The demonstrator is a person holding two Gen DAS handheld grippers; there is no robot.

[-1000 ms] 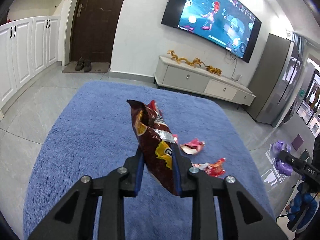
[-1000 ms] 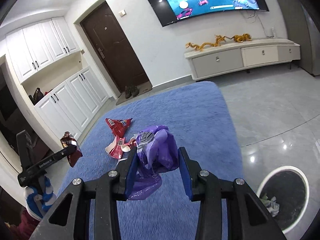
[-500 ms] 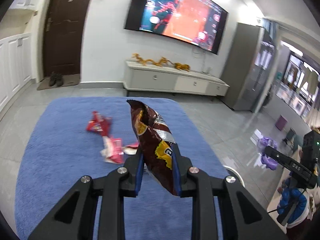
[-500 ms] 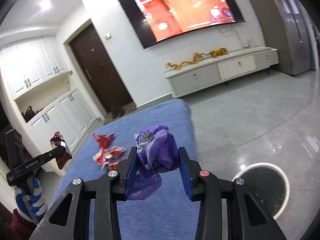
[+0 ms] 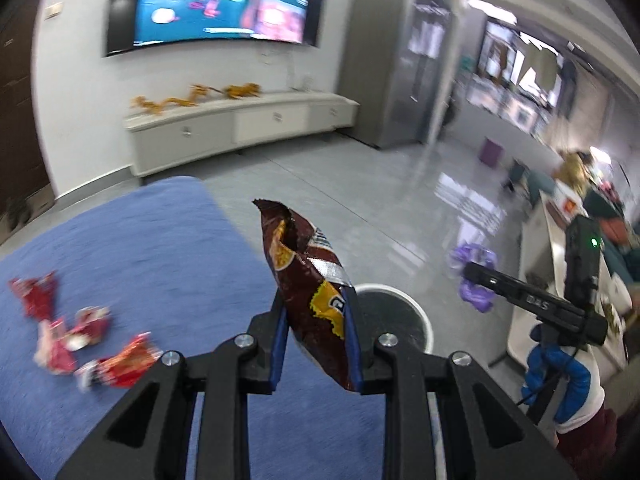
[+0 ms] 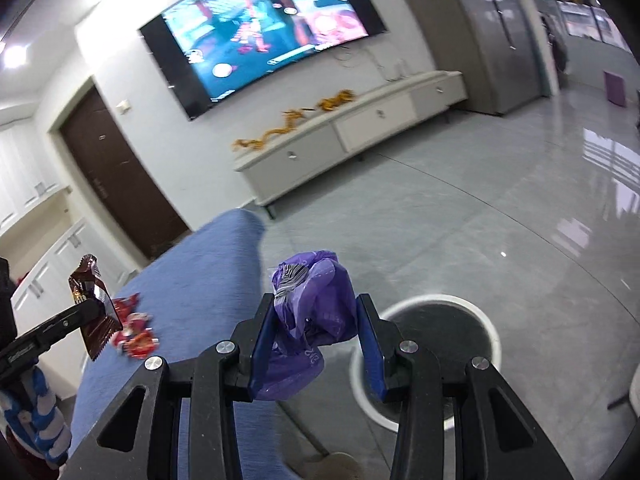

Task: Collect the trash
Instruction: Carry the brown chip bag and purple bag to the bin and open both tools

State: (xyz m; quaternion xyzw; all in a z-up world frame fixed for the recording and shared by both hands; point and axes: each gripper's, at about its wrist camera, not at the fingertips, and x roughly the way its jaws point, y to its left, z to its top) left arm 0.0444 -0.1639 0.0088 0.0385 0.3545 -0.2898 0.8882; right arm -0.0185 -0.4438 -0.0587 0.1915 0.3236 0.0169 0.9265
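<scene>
Plainly, "DAS" is printed on the right gripper (image 5: 466,270) seen from the left wrist; the brown snack bag (image 5: 310,292) bears no readable brand. The left gripper (image 5: 316,344) is clamped on that bag, the right on a crumpled purple bag (image 6: 316,316). Red wrappers (image 5: 80,344) lie on the blue rug (image 5: 160,248) at nine o'clock; the white-rimmed bin (image 6: 492,336) stands at three o'clock of the purple bag.

Upright brown snack bag (image 5: 310,280), crumpled purple bag (image 6: 316,308)

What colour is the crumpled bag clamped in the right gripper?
Purple, with a small silvery patch near its top; the crumpled bag shows best in the right wrist view.
</scene>
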